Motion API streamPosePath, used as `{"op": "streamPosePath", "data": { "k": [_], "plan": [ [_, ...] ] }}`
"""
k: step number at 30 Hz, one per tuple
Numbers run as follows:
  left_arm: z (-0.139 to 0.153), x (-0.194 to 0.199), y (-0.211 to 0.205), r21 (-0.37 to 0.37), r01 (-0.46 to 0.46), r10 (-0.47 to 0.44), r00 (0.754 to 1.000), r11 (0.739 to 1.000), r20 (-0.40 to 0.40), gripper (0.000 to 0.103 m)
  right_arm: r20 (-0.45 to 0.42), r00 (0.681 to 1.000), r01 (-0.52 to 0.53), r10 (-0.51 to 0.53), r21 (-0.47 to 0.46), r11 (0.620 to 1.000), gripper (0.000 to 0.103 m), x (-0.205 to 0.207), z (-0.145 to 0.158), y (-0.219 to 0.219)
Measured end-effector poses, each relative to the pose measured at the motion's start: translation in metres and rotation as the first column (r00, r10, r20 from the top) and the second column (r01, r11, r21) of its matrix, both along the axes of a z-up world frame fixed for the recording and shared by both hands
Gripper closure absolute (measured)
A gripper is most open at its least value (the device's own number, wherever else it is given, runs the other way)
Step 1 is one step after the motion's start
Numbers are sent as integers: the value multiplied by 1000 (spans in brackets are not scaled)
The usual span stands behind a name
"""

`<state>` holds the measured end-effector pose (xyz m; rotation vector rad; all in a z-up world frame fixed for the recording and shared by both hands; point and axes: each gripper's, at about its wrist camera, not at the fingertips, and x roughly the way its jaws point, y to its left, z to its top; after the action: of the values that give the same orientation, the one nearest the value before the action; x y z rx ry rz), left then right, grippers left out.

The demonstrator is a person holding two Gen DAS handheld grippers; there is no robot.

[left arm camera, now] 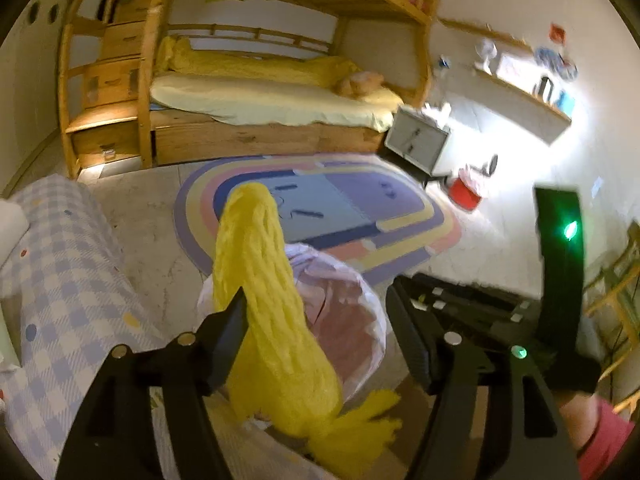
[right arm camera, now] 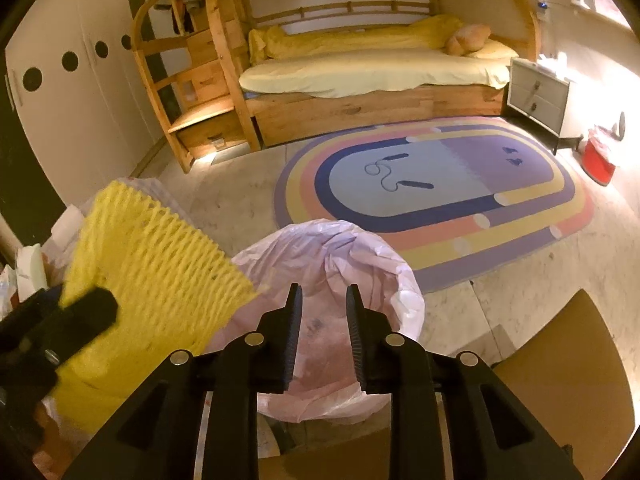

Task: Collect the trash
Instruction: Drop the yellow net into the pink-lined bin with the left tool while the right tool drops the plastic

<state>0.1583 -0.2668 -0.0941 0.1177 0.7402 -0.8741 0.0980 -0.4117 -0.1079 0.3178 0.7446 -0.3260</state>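
Note:
A yellow foam net sleeve (left arm camera: 260,280) stands between the fingers of my left gripper (left arm camera: 316,292). It leans on the left finger, and the right finger is well clear of it, so the jaws are open. The sleeve hangs over the rim of a bin lined with a pinkish-white plastic bag (left arm camera: 352,312). In the right wrist view the sleeve (right arm camera: 152,248) is at the left, with the left gripper's finger in front of it. My right gripper (right arm camera: 324,290) is directly above the bag's (right arm camera: 332,248) mouth, jaws a little apart with nothing between them.
A striped oval rug (right arm camera: 440,216) with a skipping rope on it covers the floor ahead. Behind it are a wooden bunk bed (right arm camera: 376,108) and a grey nightstand (right arm camera: 538,94). A red bin (right arm camera: 598,160) stands at the right wall, a wooden chair (right arm camera: 560,368) near right, checked fabric (left arm camera: 60,280) at left.

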Motion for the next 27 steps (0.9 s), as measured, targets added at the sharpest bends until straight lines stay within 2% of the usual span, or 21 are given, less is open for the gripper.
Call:
{"op": "streamPosePath", "data": {
  "k": [3, 8, 13, 20, 22, 27],
  "plan": [
    [-9, -1, -4, 114, 14, -13, 1000, 993, -8, 35, 11, 1000, 5, -5, 10, 1000, 78, -7, 5, -1],
    [-17, 0, 14, 159, 19, -9, 998, 987, -62, 35, 34, 999, -4, 3, 16, 1000, 78, -18, 15, 4],
    [-19, -4, 33, 162, 31, -14, 994, 986, -106, 35, 49, 998, -30, 29, 21, 999, 78, -23, 22, 14],
    [-13, -17, 61, 162, 15, 1, 995, 987, -99, 35, 72, 995, -66, 64, 23, 998, 78, -33, 33, 25],
    [-10, -22, 71, 161, -3, 17, 997, 987, -81, 35, 79, 994, -80, 78, 22, 997, 78, -35, 35, 30],
    [15, -30, 97, 99, -97, 95, 995, 990, 23, 35, 97, 990, -105, 103, 13, 994, 78, -38, 46, 43]
  ]
}}
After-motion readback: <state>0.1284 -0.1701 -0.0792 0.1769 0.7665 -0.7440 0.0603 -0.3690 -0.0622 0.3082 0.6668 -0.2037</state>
